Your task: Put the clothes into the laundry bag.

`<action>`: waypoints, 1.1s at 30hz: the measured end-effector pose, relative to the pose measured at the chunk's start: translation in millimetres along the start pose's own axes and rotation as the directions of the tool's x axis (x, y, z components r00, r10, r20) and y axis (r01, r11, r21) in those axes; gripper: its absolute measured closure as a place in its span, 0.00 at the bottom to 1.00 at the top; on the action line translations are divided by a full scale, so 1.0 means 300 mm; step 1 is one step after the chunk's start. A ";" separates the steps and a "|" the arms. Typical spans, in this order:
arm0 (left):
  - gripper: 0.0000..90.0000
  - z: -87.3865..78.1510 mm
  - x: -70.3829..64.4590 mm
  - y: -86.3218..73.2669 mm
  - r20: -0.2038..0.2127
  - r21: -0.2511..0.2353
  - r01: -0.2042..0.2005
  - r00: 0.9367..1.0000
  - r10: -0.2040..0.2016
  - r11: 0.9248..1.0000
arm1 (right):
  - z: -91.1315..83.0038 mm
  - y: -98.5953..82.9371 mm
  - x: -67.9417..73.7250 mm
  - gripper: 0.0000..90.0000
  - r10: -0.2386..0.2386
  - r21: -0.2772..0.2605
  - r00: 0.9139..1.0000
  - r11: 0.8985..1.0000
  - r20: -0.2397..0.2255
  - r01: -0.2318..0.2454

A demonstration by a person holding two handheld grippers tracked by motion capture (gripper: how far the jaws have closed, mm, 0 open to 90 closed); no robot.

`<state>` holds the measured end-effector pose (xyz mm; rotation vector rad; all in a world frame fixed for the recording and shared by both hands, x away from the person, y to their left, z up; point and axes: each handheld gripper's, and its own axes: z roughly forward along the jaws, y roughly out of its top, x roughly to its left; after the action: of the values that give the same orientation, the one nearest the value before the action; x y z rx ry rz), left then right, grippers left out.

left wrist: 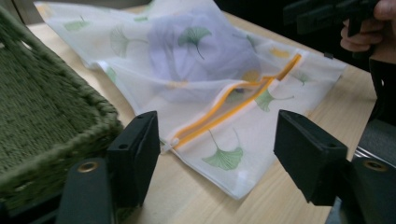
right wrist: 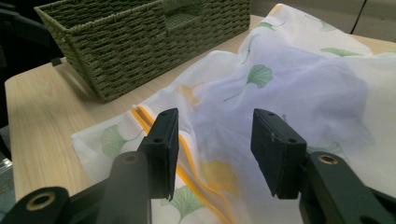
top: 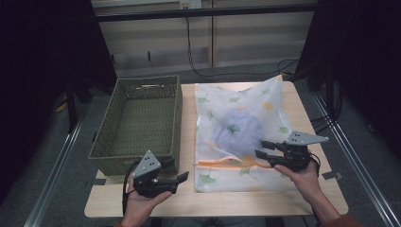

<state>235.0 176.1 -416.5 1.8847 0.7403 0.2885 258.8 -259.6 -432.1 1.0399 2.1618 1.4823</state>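
A translucent white mesh bag point(top: 241, 137), printed with green and yellow leaves, lies flat on the wooden counter point(top: 213, 201), just to the right of a green woven basket point(top: 139, 123). Its orange zipper point(top: 227, 163) runs along the near edge and stands partly open; in the left gripper view the zipper point(left wrist: 233, 109) parts into 2 orange lines near its middle. Inside the bag sits a pale lilac bundle point(top: 236, 130), seen only through the mesh, so what it is cannot be made out.

The right claw point(top: 263, 149) hangs over the bag's near right part, close to the zipper, with its 2 jaws spread and nothing between them; in the right gripper view the right claw point(right wrist: 212, 151) frames the mesh without touching it. The left claw point(top: 182, 177) is held low at the counter's near edge, between basket and bag, jaws wide apart and empty; the left gripper view shows the left claw point(left wrist: 217, 156) pointing at the zipper's end.

The basket's far left corner falls into dark surroundings, and both forearms are cut off at the bottom of the high view.
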 end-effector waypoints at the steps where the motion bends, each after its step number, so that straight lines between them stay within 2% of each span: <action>1: 0.34 -0.010 0.007 0.000 -0.011 -0.004 0.006 1.000 -0.006 1.000 | -0.008 -0.002 0.001 0.58 0.003 -0.002 1.000 1.000 0.004 -0.003; 4: 0.33 -0.038 0.023 -0.002 -0.034 -0.028 0.022 0.999 -0.023 0.999 | -0.030 -0.009 0.002 0.59 -0.002 -0.011 1.000 1.000 0.012 0.002; 9: 0.33 -0.091 0.039 -0.027 -0.067 -0.042 0.028 0.997 -0.030 0.999 | -0.060 -0.029 0.001 0.55 0.006 -0.025 0.999 1.000 0.040 -0.005; 12: 0.32 -0.127 0.049 -0.041 -0.088 -0.055 0.031 0.995 -0.036 0.998 | -0.082 -0.053 -0.007 0.54 0.041 -0.027 0.997 0.999 0.068 -0.040; 15: 0.31 -0.159 0.063 -0.056 -0.123 -0.071 0.041 0.991 -0.050 0.997 | -0.109 -0.073 -0.012 0.54 0.050 -0.029 0.994 0.998 0.099 -0.047; 16: 0.30 -0.159 0.063 -0.056 -0.123 -0.071 0.041 0.991 -0.050 0.997 | -0.120 -0.076 -0.012 0.54 0.056 -0.036 0.992 0.998 0.110 -0.053; 17: 0.30 -0.172 0.072 -0.068 -0.143 -0.077 0.053 0.988 -0.063 0.996 | -0.128 -0.078 -0.013 0.54 0.061 -0.044 0.991 0.997 0.117 -0.056; 20: 0.30 -0.193 0.087 -0.084 -0.167 -0.077 0.059 0.983 -0.071 0.995 | -0.166 -0.090 -0.016 0.53 0.079 -0.069 0.986 0.995 0.148 -0.070; 22: 0.29 -0.215 0.097 -0.096 -0.201 -0.096 0.071 0.976 -0.089 0.993 | -0.187 -0.102 -0.019 0.53 0.087 -0.071 0.982 0.995 0.167 -0.076; 23: 0.28 -0.225 0.104 -0.099 -0.200 -0.101 0.075 0.975 -0.094 0.992 | -0.197 -0.108 -0.020 0.53 0.093 -0.075 0.980 0.994 0.173 -0.081; 25: 0.27 -0.238 0.111 -0.105 -0.213 -0.118 0.094 0.970 -0.117 0.989 | -0.213 -0.117 -0.025 0.52 0.097 -0.083 0.978 0.993 0.182 -0.083; 27: 0.26 -0.252 0.114 -0.115 -0.212 -0.123 0.094 0.970 -0.118 0.988 | -0.233 -0.127 -0.030 0.51 0.116 -0.096 0.973 0.990 0.197 -0.099; 28: 0.26 -0.257 0.114 -0.118 -0.225 -0.122 0.090 0.967 -0.116 0.988 | -0.246 -0.133 -0.032 0.50 0.118 -0.102 0.971 0.990 0.207 -0.098; 29: 0.26 -0.261 0.116 -0.124 -0.223 -0.120 0.088 0.968 -0.113 0.989 | -0.253 -0.137 -0.032 0.50 0.122 -0.104 0.970 0.989 0.212 -0.102; 33: 0.29 -0.273 0.127 -0.146 -0.238 -0.117 0.093 0.964 -0.118 0.989 | -0.290 -0.161 -0.039 0.48 0.143 -0.107 0.960 0.987 0.240 -0.120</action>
<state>207.0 272.0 -425.8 1.7215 0.9697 0.4886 194.3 -335.7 -441.7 1.2837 1.8668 1.4082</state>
